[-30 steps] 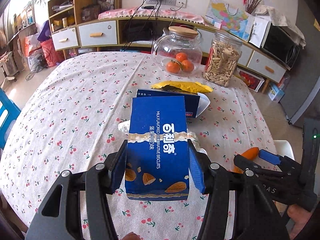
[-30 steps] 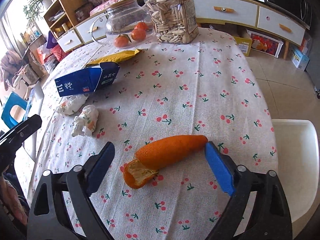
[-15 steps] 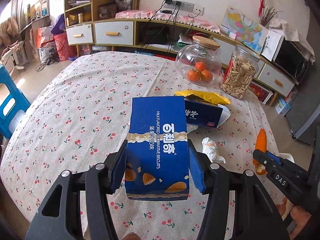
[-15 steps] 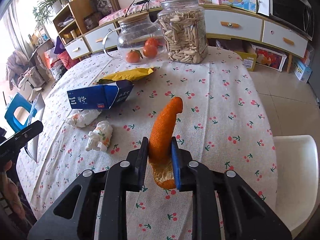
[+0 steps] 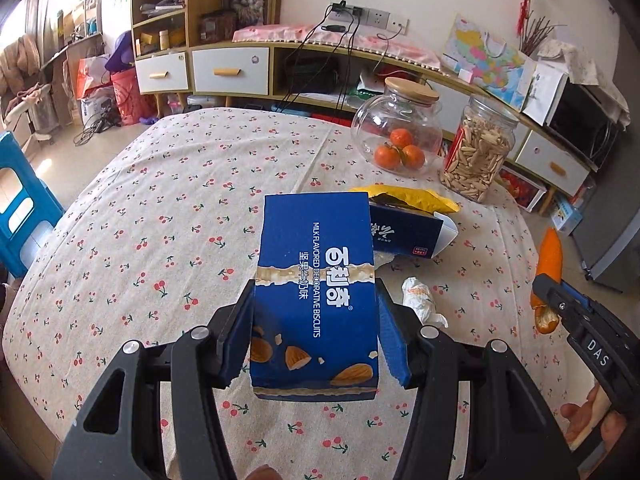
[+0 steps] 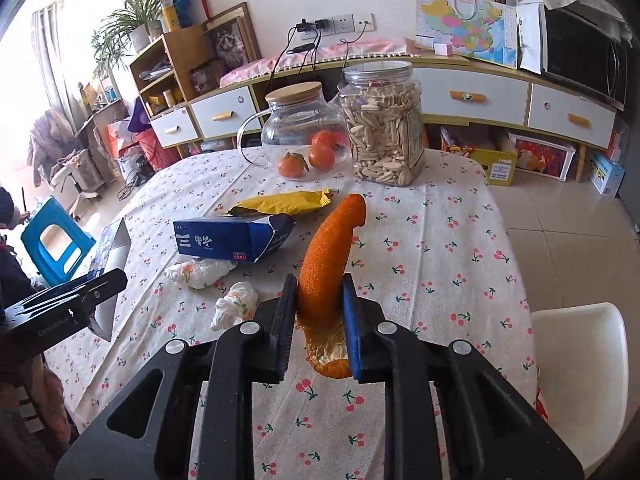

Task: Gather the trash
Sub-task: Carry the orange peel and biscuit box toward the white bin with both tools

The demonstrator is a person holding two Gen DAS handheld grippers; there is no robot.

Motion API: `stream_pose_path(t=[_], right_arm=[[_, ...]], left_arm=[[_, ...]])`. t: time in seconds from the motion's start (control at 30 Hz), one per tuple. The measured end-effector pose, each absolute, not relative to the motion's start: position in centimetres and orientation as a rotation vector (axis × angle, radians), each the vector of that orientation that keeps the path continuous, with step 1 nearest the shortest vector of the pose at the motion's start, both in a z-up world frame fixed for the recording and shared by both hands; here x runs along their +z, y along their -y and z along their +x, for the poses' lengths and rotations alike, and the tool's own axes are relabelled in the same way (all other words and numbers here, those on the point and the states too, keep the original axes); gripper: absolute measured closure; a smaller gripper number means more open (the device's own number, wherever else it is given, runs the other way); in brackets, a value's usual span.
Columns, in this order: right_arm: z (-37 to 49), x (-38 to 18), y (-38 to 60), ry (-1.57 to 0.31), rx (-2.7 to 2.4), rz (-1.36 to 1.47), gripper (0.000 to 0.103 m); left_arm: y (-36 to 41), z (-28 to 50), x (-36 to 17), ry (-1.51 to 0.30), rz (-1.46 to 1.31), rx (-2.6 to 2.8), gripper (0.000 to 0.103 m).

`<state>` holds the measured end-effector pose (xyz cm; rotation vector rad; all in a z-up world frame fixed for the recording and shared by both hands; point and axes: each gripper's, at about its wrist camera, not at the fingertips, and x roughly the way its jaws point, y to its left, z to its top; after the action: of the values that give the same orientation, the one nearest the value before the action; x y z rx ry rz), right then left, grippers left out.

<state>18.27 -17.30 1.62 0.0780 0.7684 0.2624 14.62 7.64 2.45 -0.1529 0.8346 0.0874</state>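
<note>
My left gripper [image 5: 314, 336] is shut on a blue biscuit box [image 5: 316, 284] and holds it above the table. My right gripper [image 6: 318, 320] is shut on a long orange peel [image 6: 328, 256] and holds it above the table; the peel also shows in the left wrist view [image 5: 549, 264]. On the table lie a second blue box [image 6: 232, 238], open at one end, a yellow wrapper [image 6: 280, 202] and two crumpled tissues [image 6: 236, 306] [image 6: 200, 274].
A glass jar with oranges [image 6: 302, 136] and a jar of seeds [image 6: 382, 124] stand at the table's far edge. A white chair [image 6: 580, 364] is at the right. A blue stool [image 6: 52, 246] stands left of the cherry-print table [image 6: 440, 248].
My right gripper closed on the orange peel and lifted it off the table. My left gripper pulled back and up with the biscuit box.
</note>
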Motion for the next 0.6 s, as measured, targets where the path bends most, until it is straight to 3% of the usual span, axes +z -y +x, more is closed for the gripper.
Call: stream_pose_path(t=[0.6], right_arm=[[17.1, 3.2, 19.4, -0.664, 0.190, 0.086, 0.082]], left_arm=[[-4.6, 13.3, 3.8, -0.738, -0.125, 0.076, 0.048]])
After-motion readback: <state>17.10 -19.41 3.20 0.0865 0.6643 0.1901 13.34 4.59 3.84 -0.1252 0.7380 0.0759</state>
